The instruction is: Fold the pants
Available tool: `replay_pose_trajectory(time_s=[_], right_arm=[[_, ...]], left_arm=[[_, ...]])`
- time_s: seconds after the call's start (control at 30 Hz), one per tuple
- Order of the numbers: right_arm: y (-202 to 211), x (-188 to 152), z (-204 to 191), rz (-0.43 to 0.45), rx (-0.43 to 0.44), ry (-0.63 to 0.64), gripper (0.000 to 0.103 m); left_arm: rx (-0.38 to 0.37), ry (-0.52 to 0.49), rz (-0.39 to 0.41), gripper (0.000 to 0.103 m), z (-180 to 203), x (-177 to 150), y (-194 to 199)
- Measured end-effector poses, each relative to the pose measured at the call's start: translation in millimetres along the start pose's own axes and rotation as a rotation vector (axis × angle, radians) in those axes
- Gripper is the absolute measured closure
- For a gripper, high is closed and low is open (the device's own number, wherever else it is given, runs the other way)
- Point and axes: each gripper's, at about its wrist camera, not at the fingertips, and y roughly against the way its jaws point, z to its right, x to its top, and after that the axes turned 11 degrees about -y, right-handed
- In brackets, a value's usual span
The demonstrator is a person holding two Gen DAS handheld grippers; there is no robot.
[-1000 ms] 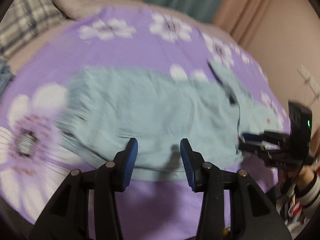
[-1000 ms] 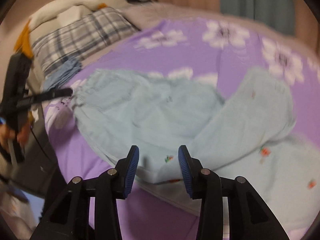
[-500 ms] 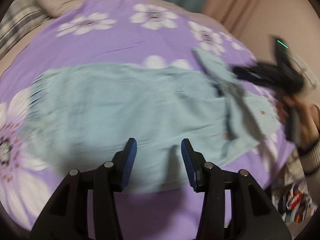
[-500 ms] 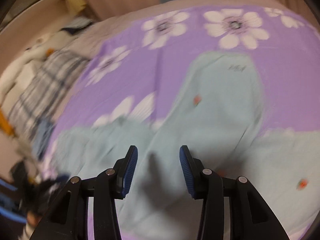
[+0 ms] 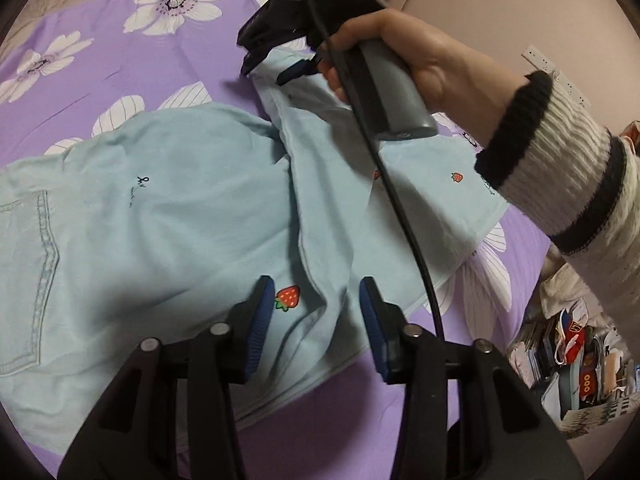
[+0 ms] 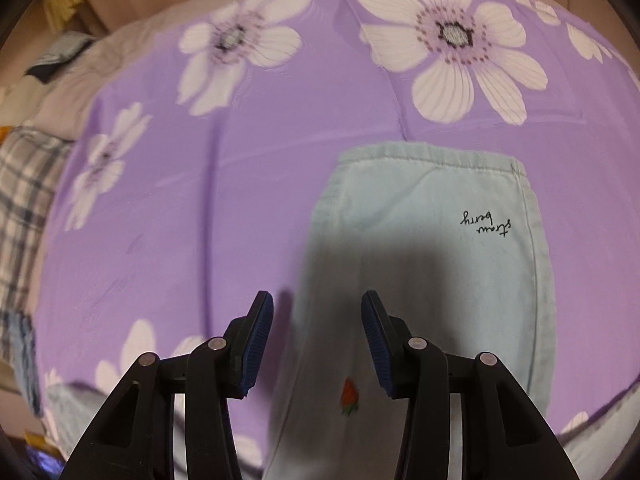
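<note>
Pale blue pants (image 5: 168,216) with strawberry prints lie spread on a purple flowered bedspread (image 5: 120,60). My left gripper (image 5: 318,308) hovers low over the near leg beside a red strawberry print (image 5: 287,297). Its jaws are closing, with a ridge of the cloth under the gap and the pads not pressing on it. In the left wrist view a hand (image 5: 420,52) holds my right gripper (image 5: 280,70) at the far leg's cuff. In the right wrist view my right gripper (image 6: 316,316) stands open above that leg (image 6: 432,220), short of its hem (image 6: 424,156), with nothing held.
The right gripper's black cable (image 5: 400,204) trails across the pant leg. A plaid blanket (image 6: 24,188) lies at the bed's left side. Cluttered items (image 5: 576,364) sit beyond the bed's right edge, and a wall socket (image 5: 538,60) is behind the arm.
Both grippers have swept along the pants from the waist end toward the legs. The right one has swung out to the far leg's cuff. The left jaws look slightly narrower.
</note>
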Motion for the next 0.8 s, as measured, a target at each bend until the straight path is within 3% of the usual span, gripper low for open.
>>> replay_pose_trajectory(time_s=[0.1, 0.17, 0.23, 0.37, 0.57, 0.67, 0.8], right_arm=[[-8.0, -4.0, 3.5, -0.010, -0.018, 0.003, 0.057], [-6.3, -7.4, 3.9, 0.015, -0.033, 0.028, 0.069], [-1.9, -10.9, 7.3, 0.038, -0.030, 0.054, 0.097], [30.1, -12.7, 34.3, 0.096, 0.070, -0.025, 0.099], [136.5, -40.0, 101.5, 0.293, 0.214, -0.150, 0.099], [187.8, -70.6, 146.4, 0.396, 0.262, -0.236, 0.099], [209.6, -116.7, 186.5, 0.452, 0.261, -0.318, 0.099]], left_arm=[[0.045, -0.002, -0.003, 0.079, -0.9, -2.1, -4.2], [0.043, 0.028, 0.001, 0.083, -5.4, 0.5, -6.9], [0.043, 0.053, 0.004, 0.085, -8.1, -1.5, -6.2], [0.071, 0.035, 0.000, 0.085, -2.2, -3.6, -4.6], [0.181, -0.056, 0.006, 0.085, 19.2, -12.2, -1.6], [0.204, -0.092, -0.001, 0.085, 28.2, -14.9, -4.2], [0.219, -0.116, -0.019, 0.085, 24.8, -13.6, -8.2]])
